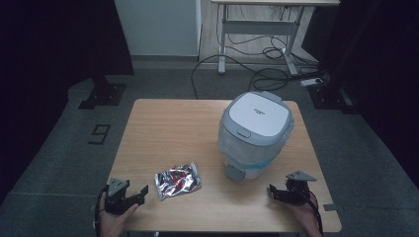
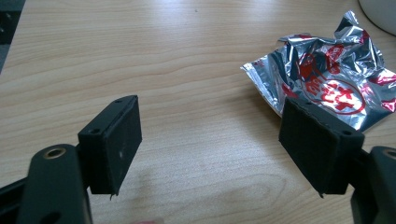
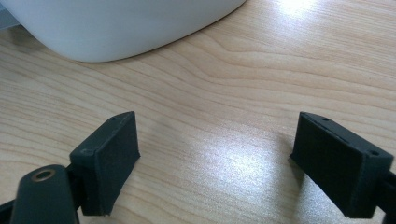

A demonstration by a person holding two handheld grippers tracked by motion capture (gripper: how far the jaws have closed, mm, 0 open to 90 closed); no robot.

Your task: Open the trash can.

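The left gripper [image 1: 141, 193] rests at the near edge of the wooden table [image 1: 168, 123], its 2 jaws spread wide with nothing between them. The crumpled foil wrapper [image 1: 178, 180] lies flat just ahead of it and a little to its right, close to the right jaw but not touching it. The right gripper [image 1: 272, 191] sits at the near edge too, well apart from the wrapper, jaws released and empty. The lidded white bin [image 1: 254, 133] stands just ahead of the right gripper, lid shut
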